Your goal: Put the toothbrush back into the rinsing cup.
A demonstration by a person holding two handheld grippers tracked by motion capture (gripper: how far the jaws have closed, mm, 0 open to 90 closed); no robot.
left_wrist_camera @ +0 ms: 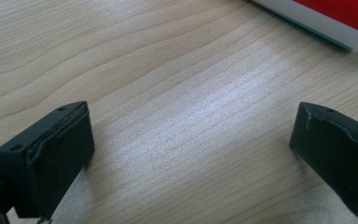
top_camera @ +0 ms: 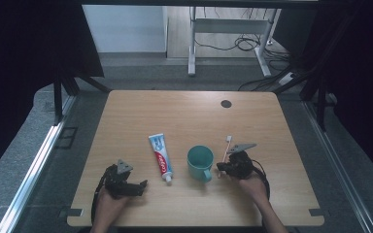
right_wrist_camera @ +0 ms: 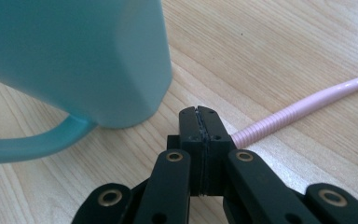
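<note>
High view: teal mug [top_camera: 200, 163] sits mid-table [top_camera: 184, 111], toothpaste tube [top_camera: 161, 157] to its left, pink toothbrush [top_camera: 226, 147] just right. Right gripper [top_camera: 221, 168] at the brush's near end, jaws pressed together, brush beside them, not between. Left gripper [top_camera: 143, 183] near the front-left edge, jaws wide apart over bare wood.

We see a light wooden table [top_camera: 252, 121] on grey floor [top_camera: 141, 75] | far: white desk frame [top_camera: 228, 29], tangled cables [top_camera: 245, 44], pale wall [top_camera: 124, 26] | dark curtains [top_camera: 24, 43] left and right
</note>
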